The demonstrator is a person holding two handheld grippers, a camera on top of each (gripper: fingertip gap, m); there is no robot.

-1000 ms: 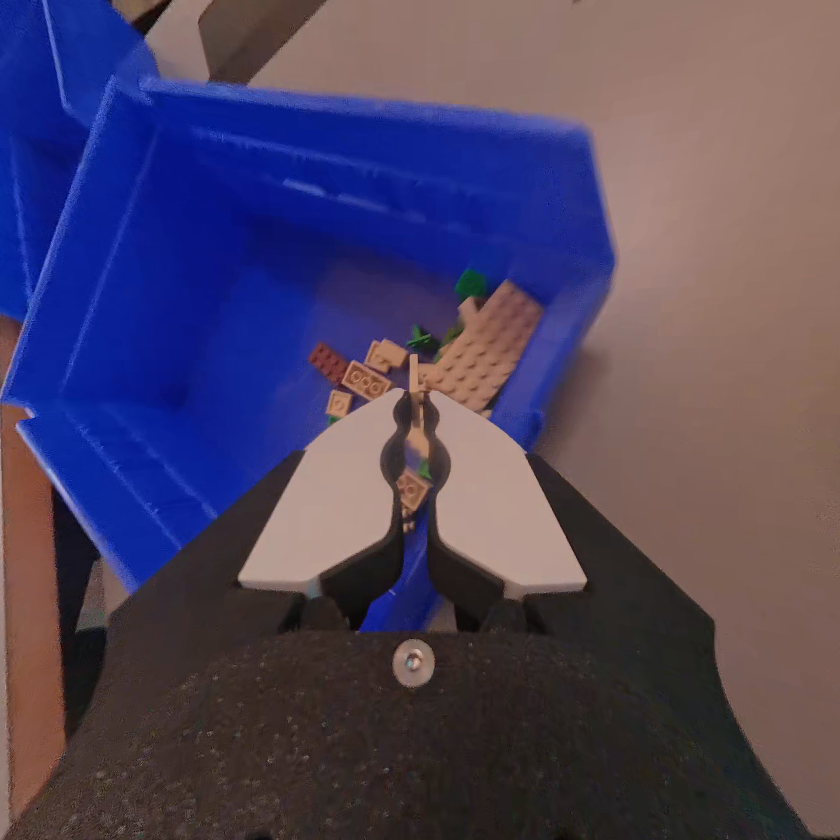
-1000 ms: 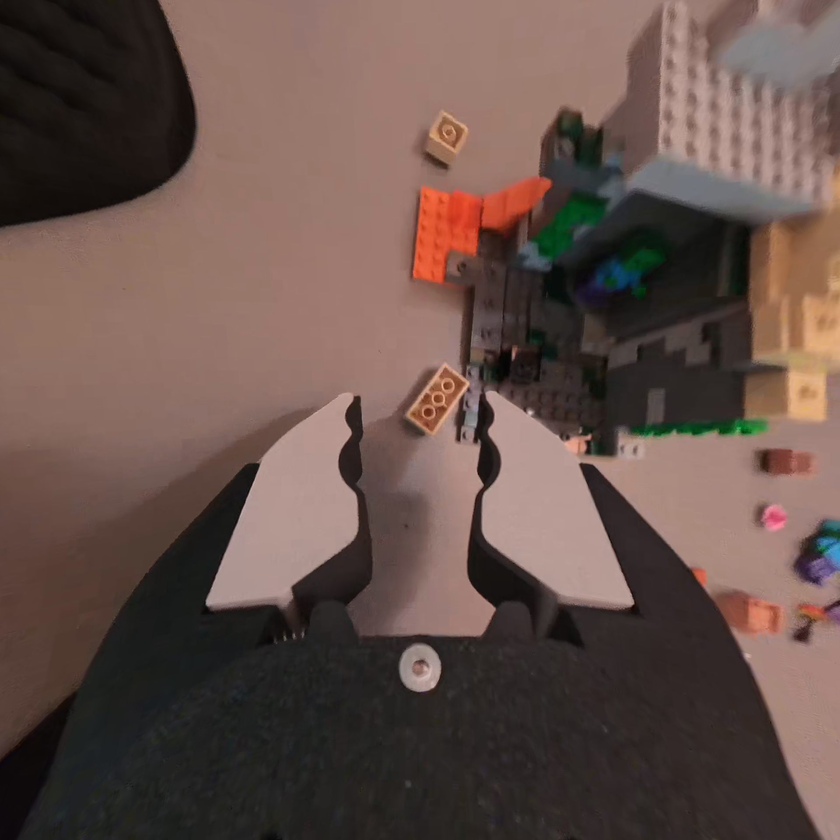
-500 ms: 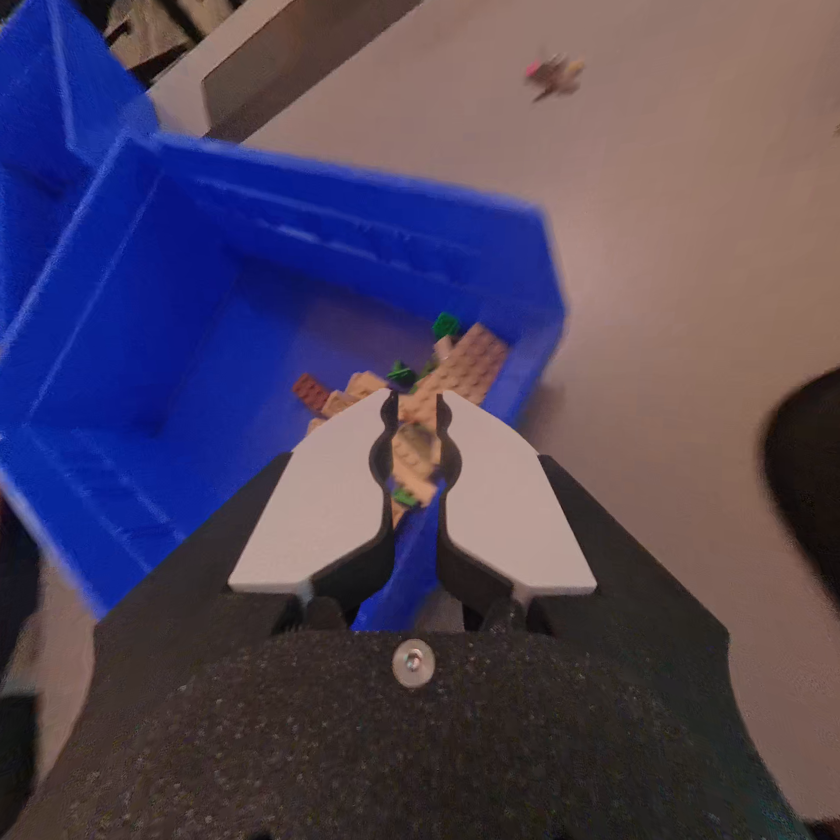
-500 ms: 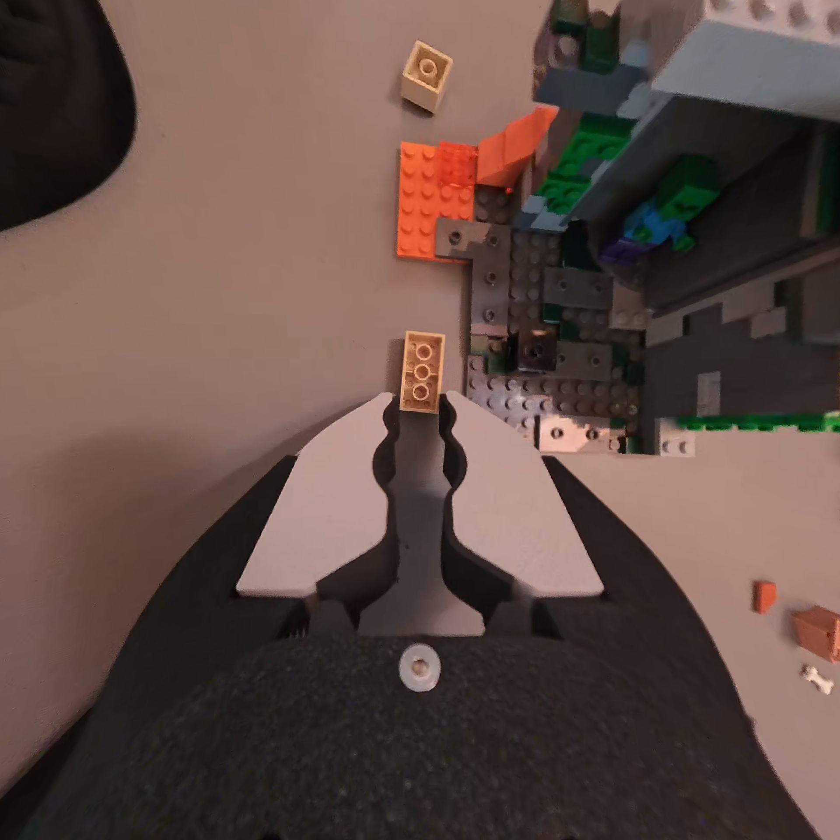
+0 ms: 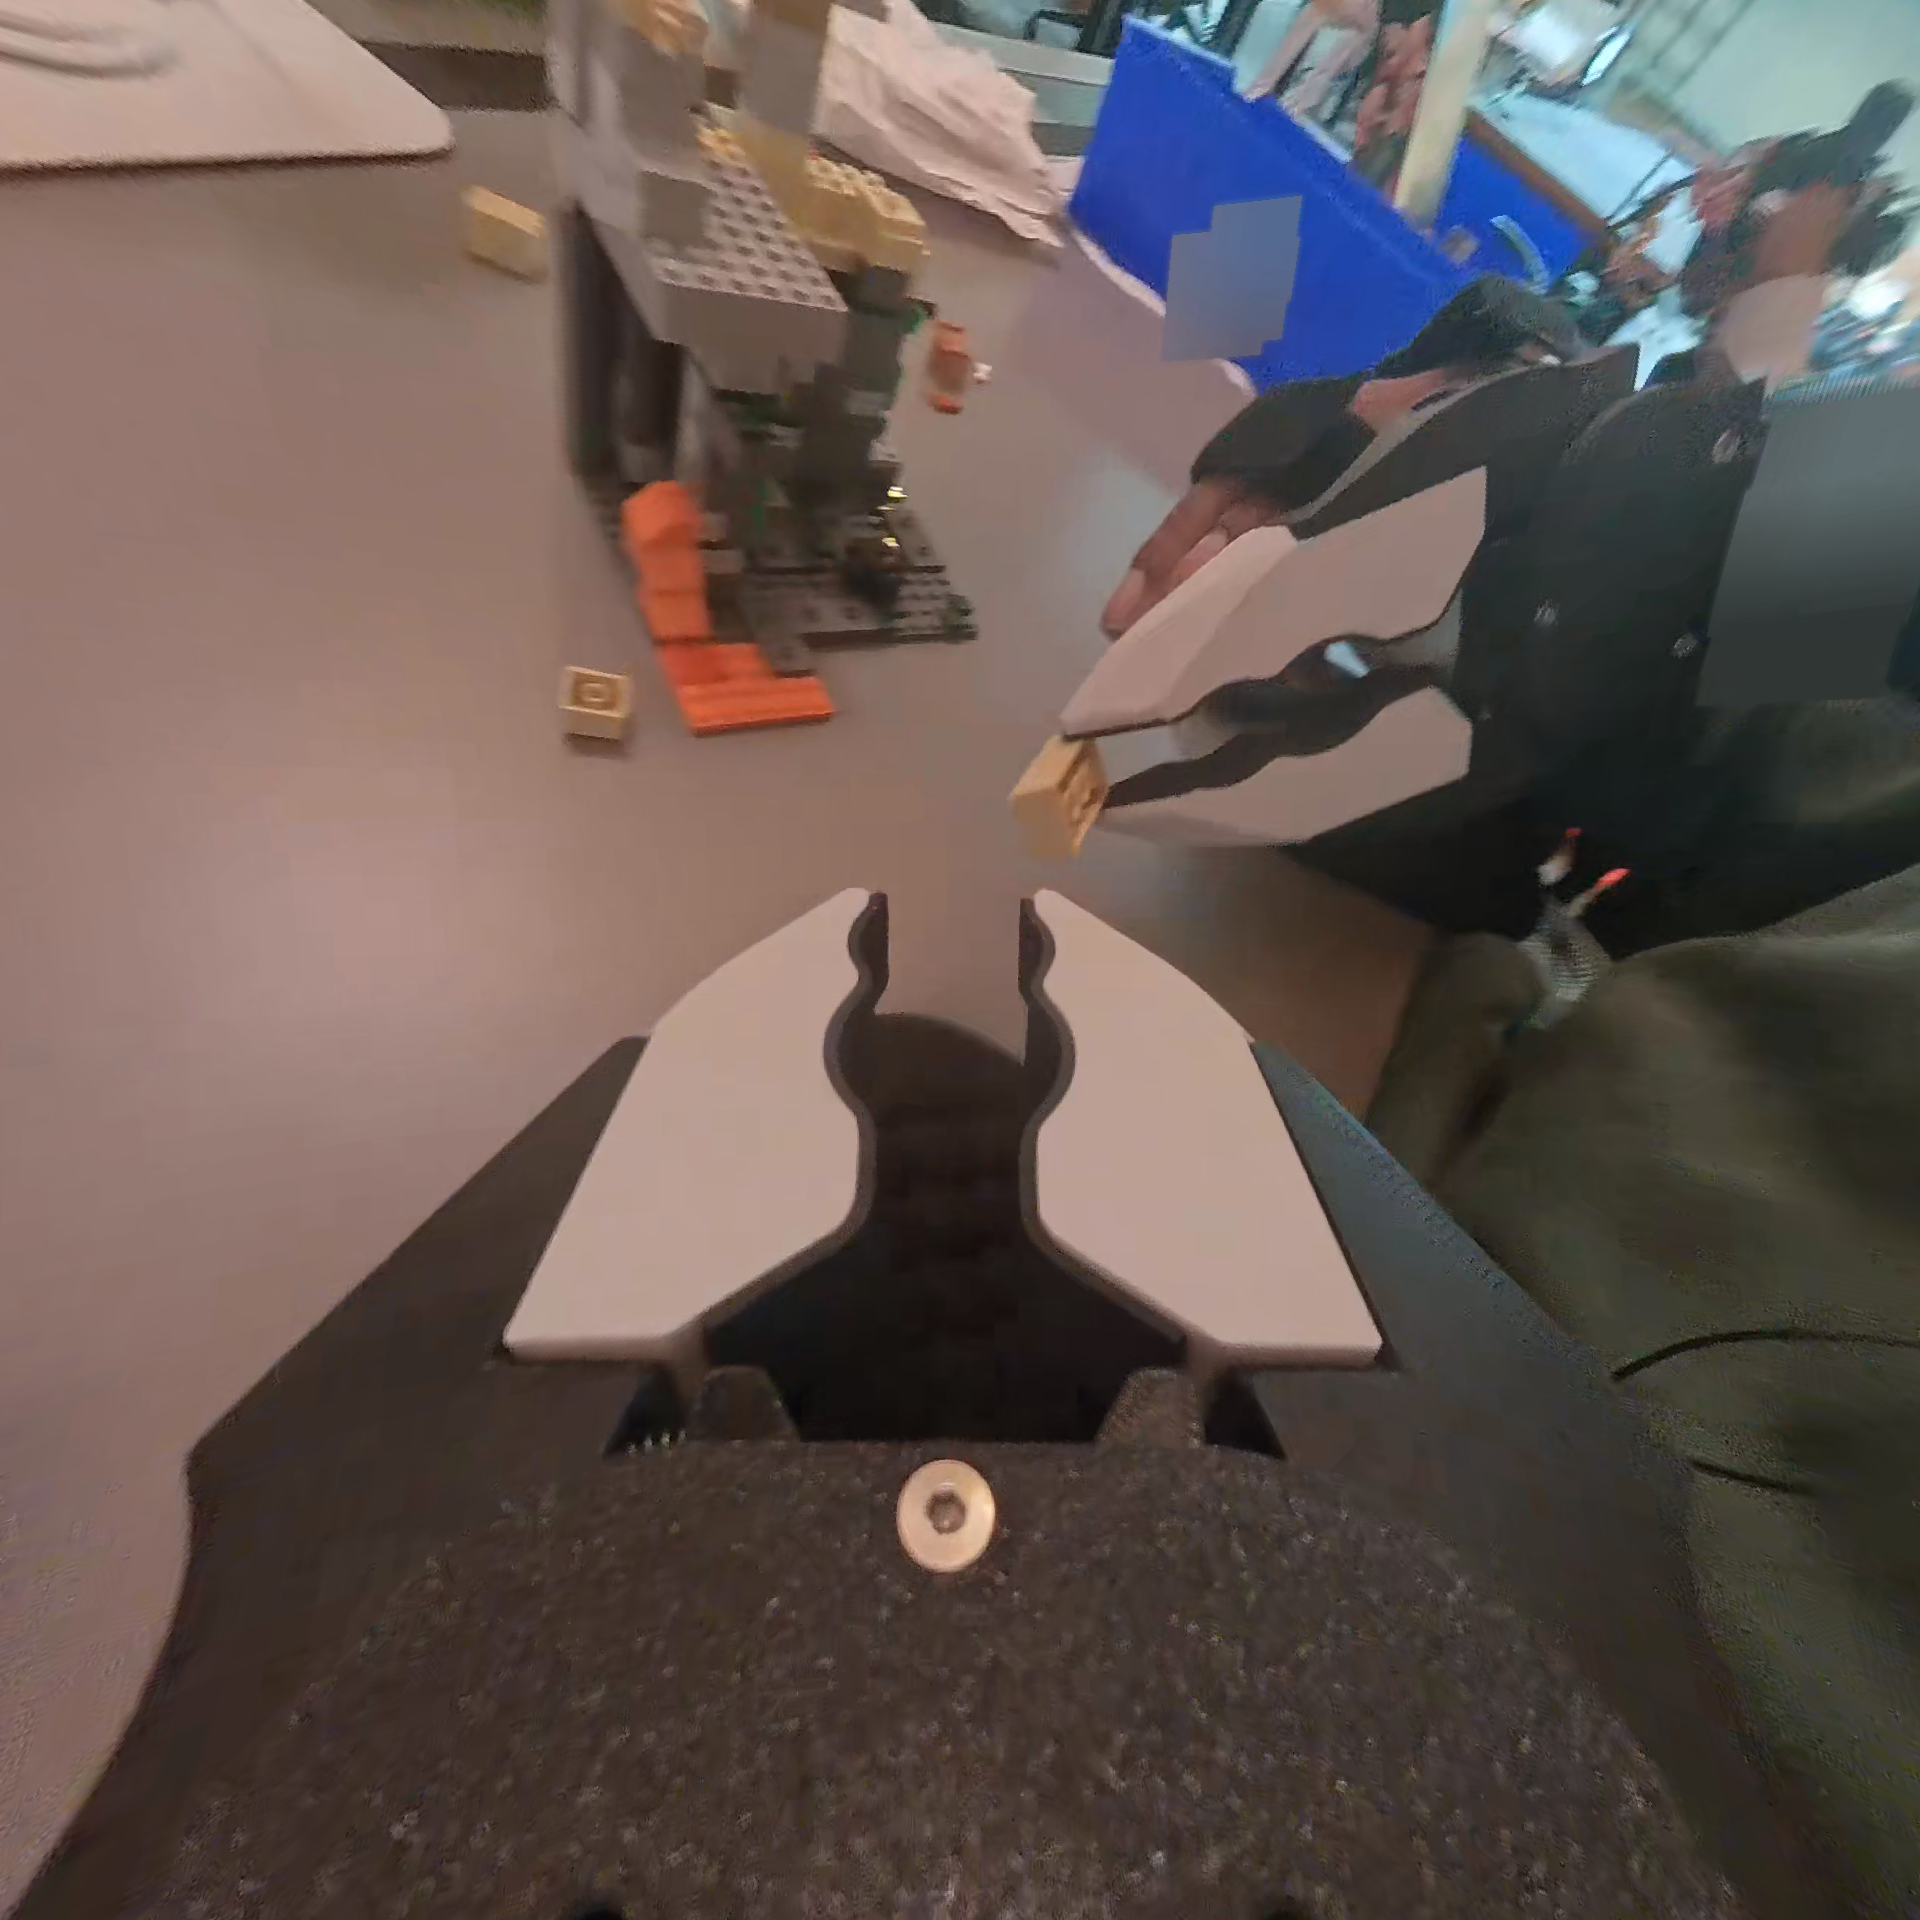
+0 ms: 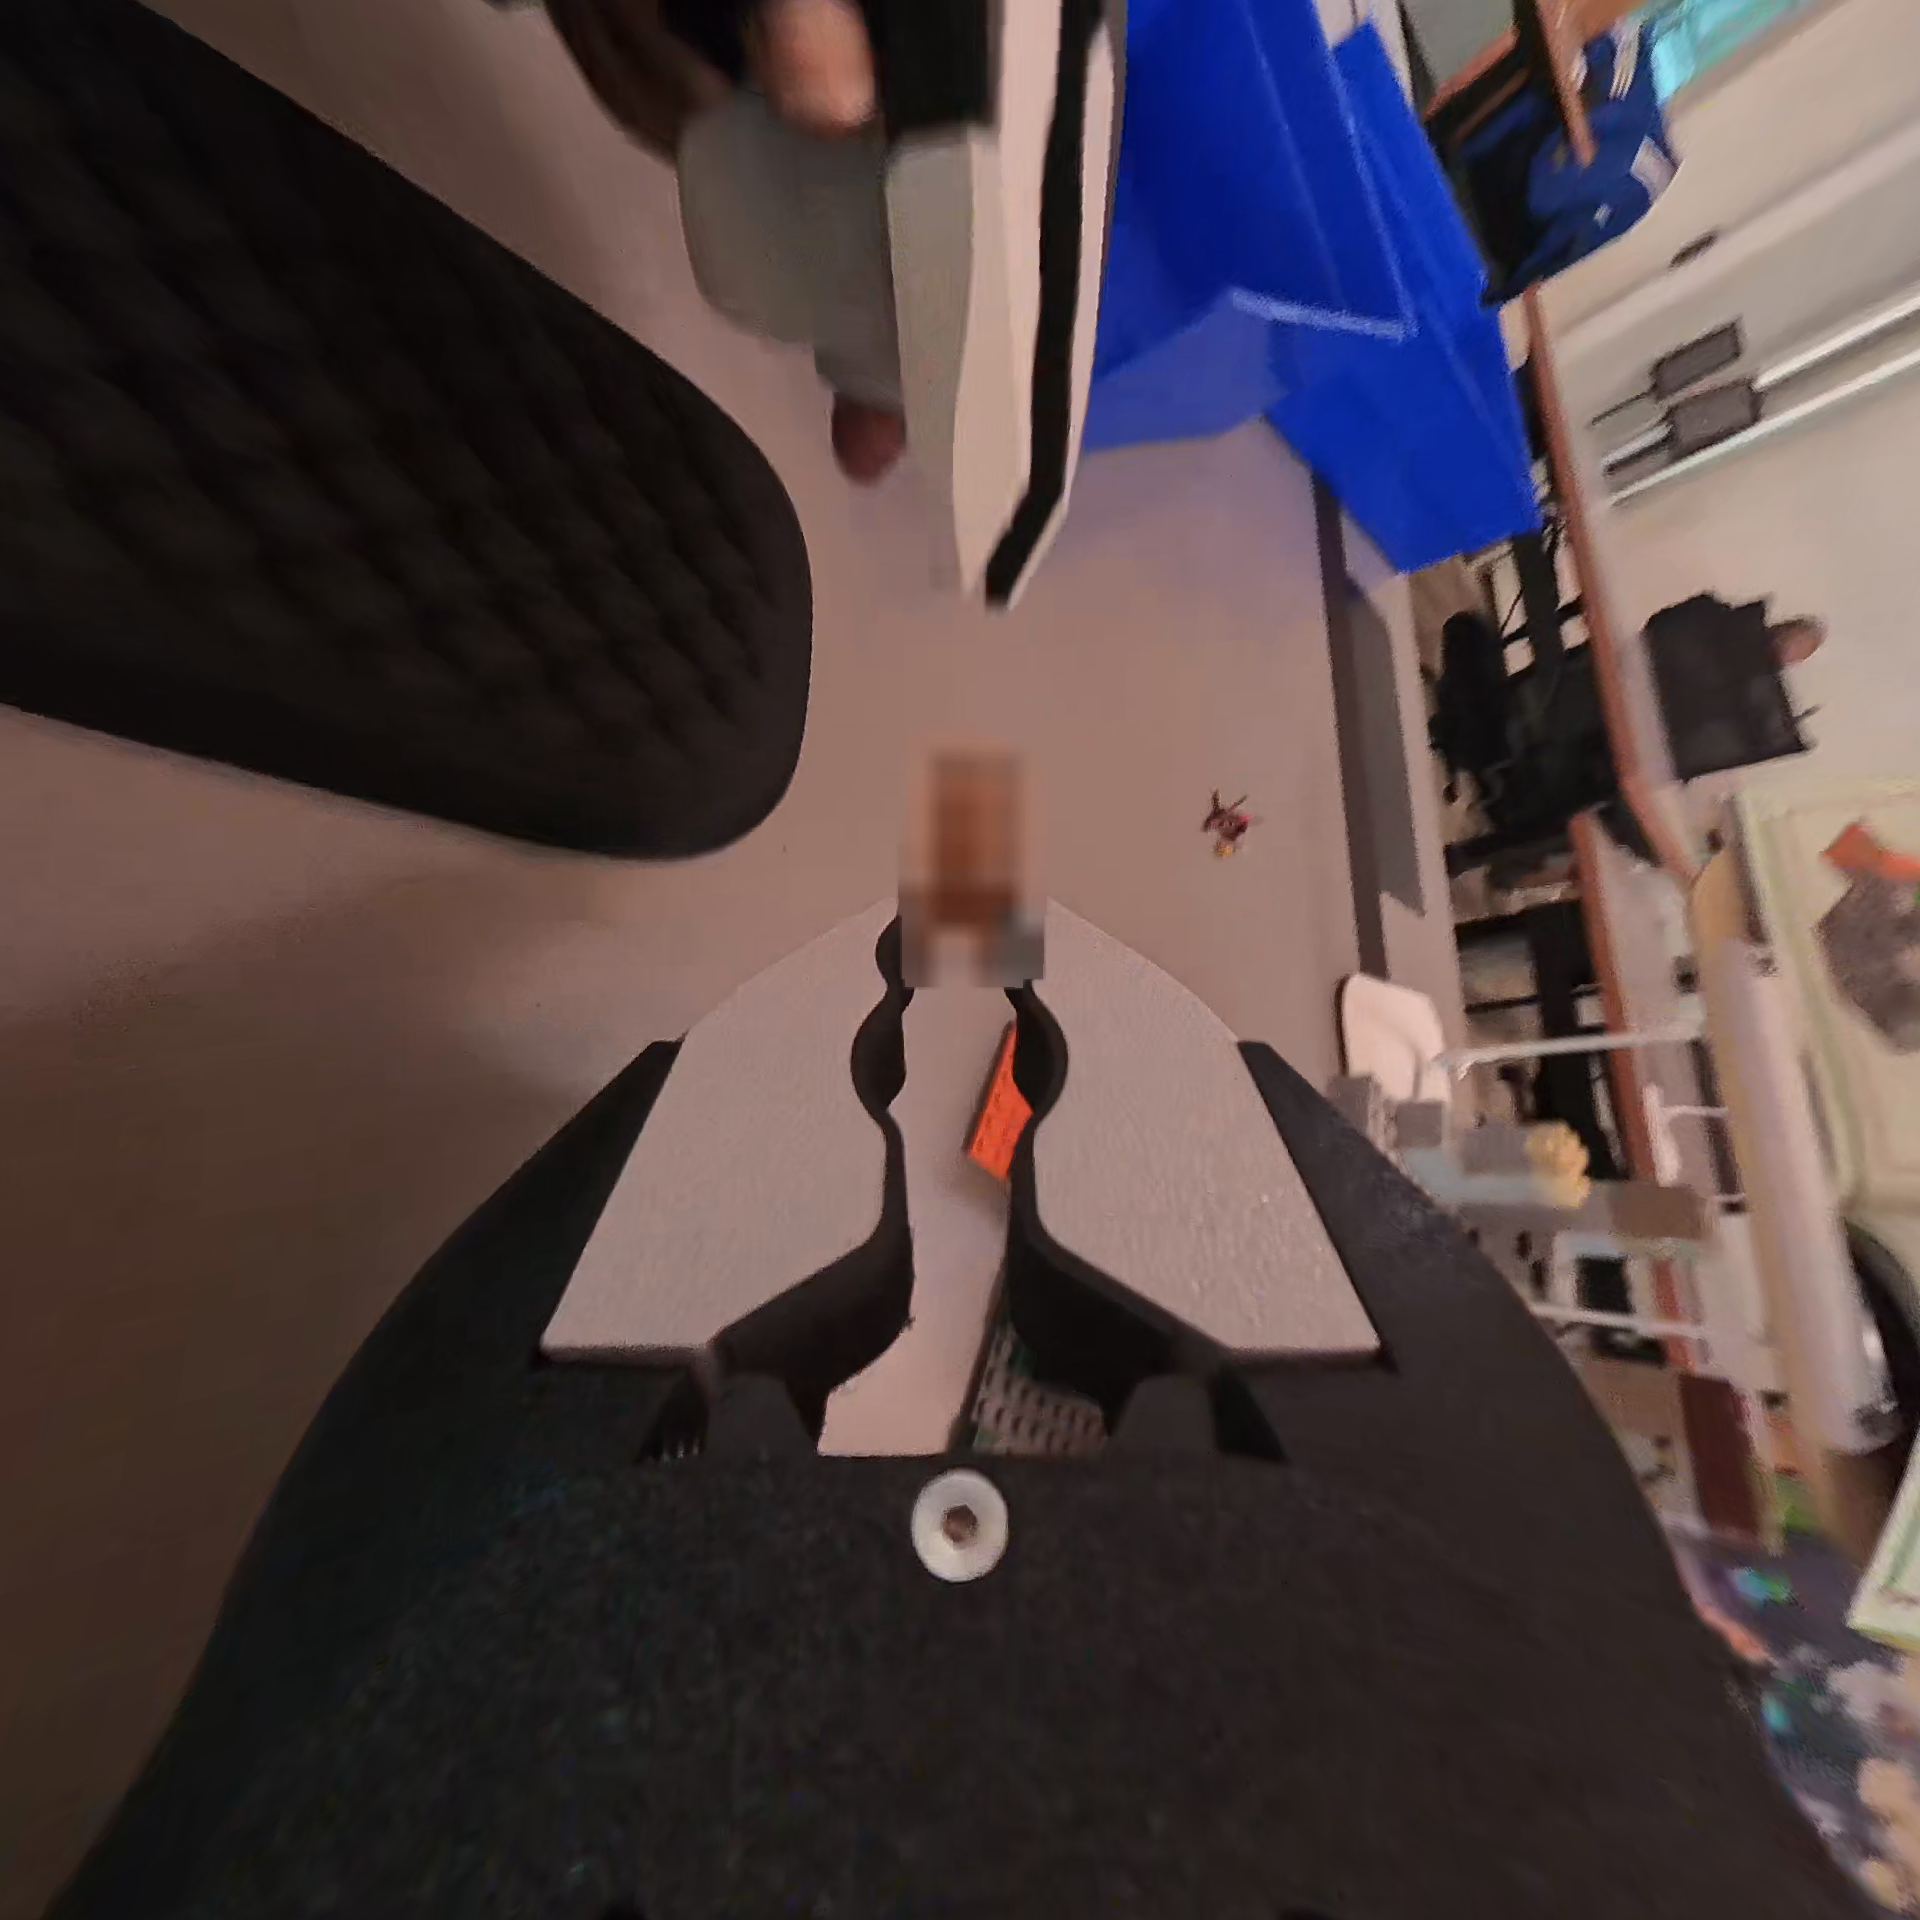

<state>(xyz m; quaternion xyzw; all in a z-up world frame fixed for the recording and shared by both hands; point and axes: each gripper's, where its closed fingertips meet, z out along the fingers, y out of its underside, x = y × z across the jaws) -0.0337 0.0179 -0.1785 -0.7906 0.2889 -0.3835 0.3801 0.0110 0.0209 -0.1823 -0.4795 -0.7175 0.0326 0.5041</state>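
Two grippers met over the grey table [image 5: 260, 831], on the near side of the toy-brick model [image 5: 748, 312]. The right gripper [image 6: 968, 920] was clamped on a tan brick [image 5: 1058, 795], lifted clear of the table, near the model's orange plate [image 5: 748, 696] and to its right. Only one end of the brick sat between the tips, so I judged the hold wanted steady pressure and no twisting. The left gripper [image 5: 954, 904] hovered just short of that brick, its jaws moderately apart and empty.

A small tan brick [image 5: 595, 701] lay just left of the orange plate, and another tan brick [image 5: 504, 231] lay left of the model, farther back. A little brown figure [image 5: 948, 364] stood to the model's right. Beyond the model sat crumpled papers [image 5: 935, 114] and a blue bin [image 5: 1195, 187]. The room behind looked busy and cluttered, though too blurred to read.
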